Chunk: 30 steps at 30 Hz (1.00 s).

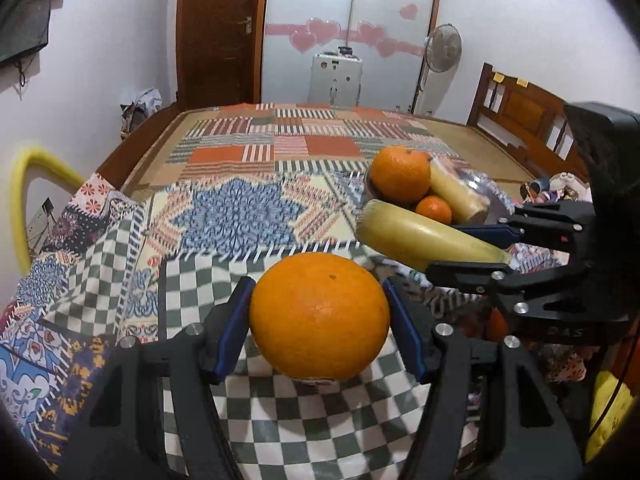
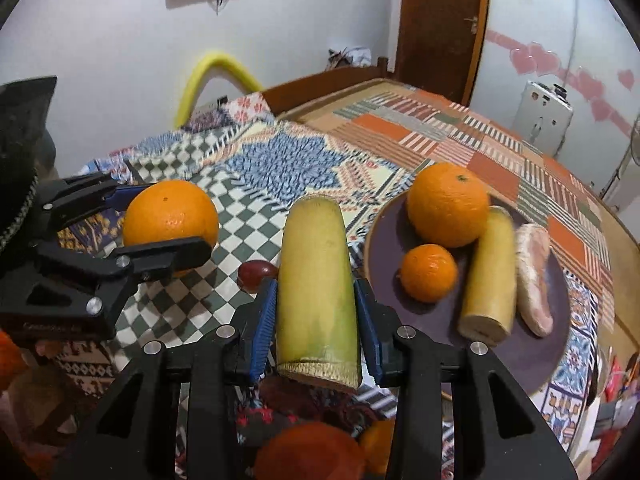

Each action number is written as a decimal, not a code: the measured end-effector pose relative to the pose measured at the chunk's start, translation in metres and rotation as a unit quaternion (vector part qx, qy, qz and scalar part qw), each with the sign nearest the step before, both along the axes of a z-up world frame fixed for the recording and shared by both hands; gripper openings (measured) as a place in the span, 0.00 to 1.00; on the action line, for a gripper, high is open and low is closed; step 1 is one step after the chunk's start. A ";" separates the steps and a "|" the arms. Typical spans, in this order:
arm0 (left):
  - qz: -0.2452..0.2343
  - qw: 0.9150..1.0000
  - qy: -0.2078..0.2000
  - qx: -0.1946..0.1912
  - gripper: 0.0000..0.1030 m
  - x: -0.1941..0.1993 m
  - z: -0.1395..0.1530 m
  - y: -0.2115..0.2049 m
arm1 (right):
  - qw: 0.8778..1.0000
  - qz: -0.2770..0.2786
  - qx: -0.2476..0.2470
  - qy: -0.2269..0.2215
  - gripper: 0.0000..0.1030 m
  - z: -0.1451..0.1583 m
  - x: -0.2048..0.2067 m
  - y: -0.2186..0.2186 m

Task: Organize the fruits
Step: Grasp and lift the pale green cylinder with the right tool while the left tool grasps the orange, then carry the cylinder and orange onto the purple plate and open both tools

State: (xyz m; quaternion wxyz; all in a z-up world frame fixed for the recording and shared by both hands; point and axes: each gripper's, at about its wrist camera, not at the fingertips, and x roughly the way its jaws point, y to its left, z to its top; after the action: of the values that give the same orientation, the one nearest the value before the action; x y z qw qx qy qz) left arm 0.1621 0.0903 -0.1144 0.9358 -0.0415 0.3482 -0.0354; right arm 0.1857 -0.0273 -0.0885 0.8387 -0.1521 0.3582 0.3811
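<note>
My left gripper (image 1: 318,312) is shut on a large orange (image 1: 319,315), held above the patterned cloth; it also shows in the right wrist view (image 2: 170,220). My right gripper (image 2: 316,316) is shut on a yellow-green banana piece (image 2: 316,280), seen at the right of the left wrist view (image 1: 424,236). Beyond it a dark purple plate (image 2: 532,348) holds a large orange (image 2: 448,204), a small orange (image 2: 428,272), another banana piece (image 2: 488,276) and a pale pink fruit piece (image 2: 534,276).
A patchwork cloth (image 1: 240,208) covers the wooden table. A dark red fruit (image 2: 256,274) lies left of the banana piece. More oranges (image 2: 312,460) lie below my right gripper. A yellow chair back (image 1: 24,200) stands at the table's left.
</note>
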 end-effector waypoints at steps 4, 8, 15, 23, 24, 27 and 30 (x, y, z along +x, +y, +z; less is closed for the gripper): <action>-0.005 1.000 -0.011 0.008 0.62 0.005 0.012 -0.010 | 0.999 -0.017 0.025 -0.011 0.34 0.013 0.000 -0.019; -0.013 1.000 -0.021 0.007 0.62 0.012 0.020 -0.022 | 0.998 -0.035 0.040 -0.027 0.34 0.023 0.002 -0.036; -0.023 0.999 -0.025 -0.005 0.62 0.033 0.028 -0.038 | 0.994 -0.076 0.061 -0.044 0.35 0.034 0.013 -0.065; -0.033 0.999 -0.017 -0.021 0.62 0.066 0.030 -0.054 | 0.988 -0.116 0.079 -0.066 0.35 0.039 0.027 -0.093; -0.034 0.999 -0.015 -0.025 0.62 0.069 0.030 -0.055 | 0.987 -0.120 0.080 -0.066 0.35 0.038 0.030 -0.095; -0.042 0.999 -0.007 -0.034 0.62 0.081 0.028 -0.061 | 0.986 -0.131 0.088 -0.062 0.35 0.033 0.038 -0.104; -0.047 0.999 -0.002 -0.028 0.62 0.092 0.025 -0.072 | 0.984 -0.143 0.087 -0.061 0.35 0.029 0.045 -0.106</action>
State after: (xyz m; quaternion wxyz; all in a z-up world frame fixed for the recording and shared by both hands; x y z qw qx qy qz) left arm 0.2543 0.0185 -0.0891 0.9322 -0.0511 0.3471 -0.0890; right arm 0.2311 -0.1332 -0.0596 0.9149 -0.0488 0.2895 0.2772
